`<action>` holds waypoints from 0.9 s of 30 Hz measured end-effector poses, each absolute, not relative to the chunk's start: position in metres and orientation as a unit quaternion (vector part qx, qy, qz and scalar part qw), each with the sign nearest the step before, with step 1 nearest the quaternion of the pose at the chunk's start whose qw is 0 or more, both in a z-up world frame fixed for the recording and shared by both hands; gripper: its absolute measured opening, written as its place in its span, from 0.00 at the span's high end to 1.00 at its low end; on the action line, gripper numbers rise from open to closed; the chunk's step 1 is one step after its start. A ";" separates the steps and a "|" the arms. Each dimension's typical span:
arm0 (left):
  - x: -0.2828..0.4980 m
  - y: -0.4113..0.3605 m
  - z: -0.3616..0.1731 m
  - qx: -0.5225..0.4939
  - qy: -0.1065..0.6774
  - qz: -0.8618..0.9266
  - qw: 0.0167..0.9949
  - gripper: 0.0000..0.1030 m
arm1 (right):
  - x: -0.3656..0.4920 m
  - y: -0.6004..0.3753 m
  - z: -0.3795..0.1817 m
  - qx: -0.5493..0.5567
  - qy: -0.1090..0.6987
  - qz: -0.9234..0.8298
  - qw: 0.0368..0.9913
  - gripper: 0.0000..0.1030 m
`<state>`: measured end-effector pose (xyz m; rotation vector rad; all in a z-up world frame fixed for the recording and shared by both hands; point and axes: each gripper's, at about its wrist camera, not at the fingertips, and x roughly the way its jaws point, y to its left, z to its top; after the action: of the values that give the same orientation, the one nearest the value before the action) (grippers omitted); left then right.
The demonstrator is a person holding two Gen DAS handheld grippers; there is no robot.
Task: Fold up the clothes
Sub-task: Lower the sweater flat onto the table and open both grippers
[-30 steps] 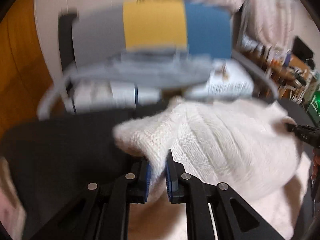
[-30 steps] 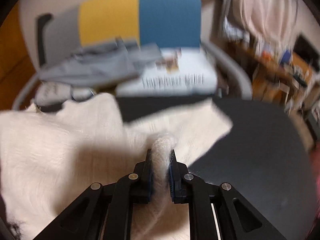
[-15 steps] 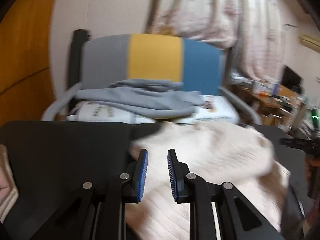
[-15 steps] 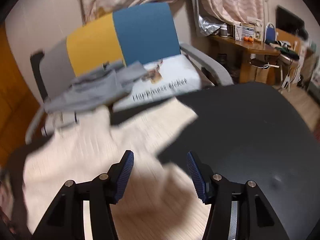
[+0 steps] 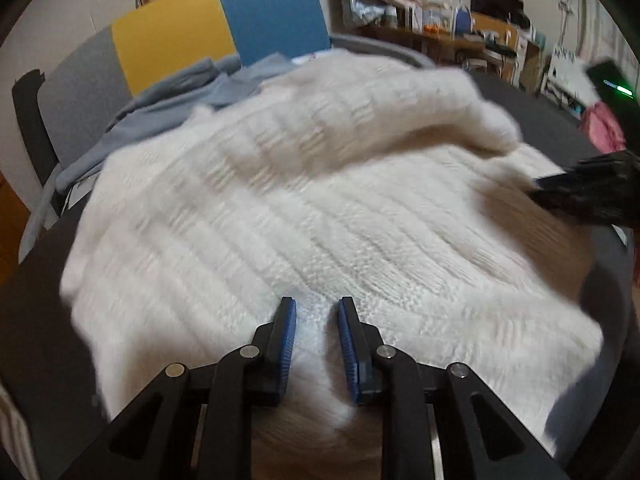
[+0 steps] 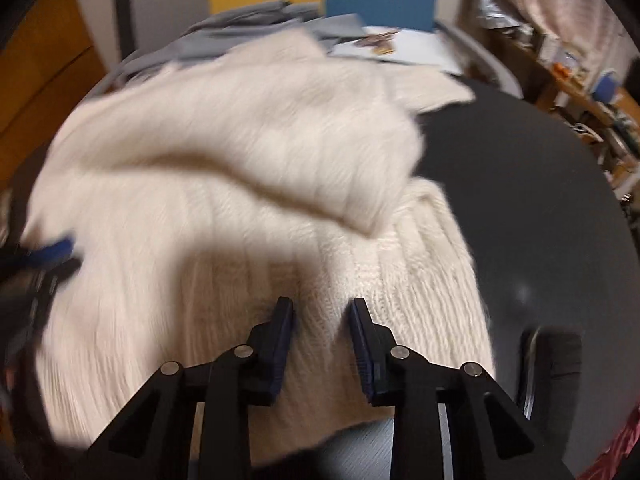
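A cream knitted sweater (image 5: 304, 216) lies spread over a dark round counter (image 6: 520, 184), one fold of it flopped across the upper part of the garment; its near hem runs under both cameras and out of sight, and motion blur smears the knit in the right wrist view. The left gripper (image 5: 317, 312) hangs just above the knit with its blue-padded jaws apart after just opening, nothing pinched between them, though whether the tips brush the wool cannot be told. The right gripper (image 6: 322, 314) stands over the sweater's right-hand part with jaws apart, having just narrowed from a wider spread, and no cloth gathered between the pads. In the left wrist view the right gripper shows only as a dark blur at the right edge; in the right wrist view the left one is a smeared black-and-blue shape at the left edge. Beyond the counter, a chair (image 5: 224, 28) with grey, yellow and blue back panels holds a grey garment (image 5: 168, 100), half hidden behind the sweater. A cluttered wooden desk (image 5: 472, 40) sits further back, its contents too small to make out.
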<state>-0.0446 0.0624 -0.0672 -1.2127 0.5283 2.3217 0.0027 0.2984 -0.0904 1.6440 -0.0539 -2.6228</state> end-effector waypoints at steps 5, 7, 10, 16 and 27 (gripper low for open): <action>-0.037 0.012 -0.058 -0.466 0.224 0.831 0.207 0.78 | 0.049 0.264 -0.084 0.537 -0.020 -0.836 0.110 0.67; -0.035 0.001 -0.048 -0.459 0.212 0.843 0.185 0.79 | 0.059 0.260 -0.081 0.534 -0.042 -0.831 0.150 0.66; -0.030 0.003 -0.024 -0.417 0.163 0.873 0.196 0.79 | 0.065 0.274 -0.063 0.497 -0.091 -0.845 0.173 0.66; -0.058 0.051 -0.034 -0.404 0.148 0.875 0.223 0.79 | 0.031 0.352 -0.025 0.397 -0.192 -0.896 0.055 0.60; -0.072 0.062 -0.078 -0.385 0.125 0.891 0.205 0.79 | -0.134 0.452 -0.054 0.420 -0.163 -0.889 -0.082 0.51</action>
<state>-0.0721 0.0618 -0.0780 -1.0746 0.3478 2.4848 -0.1335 0.4521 -0.0543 1.3940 -0.5401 -2.9486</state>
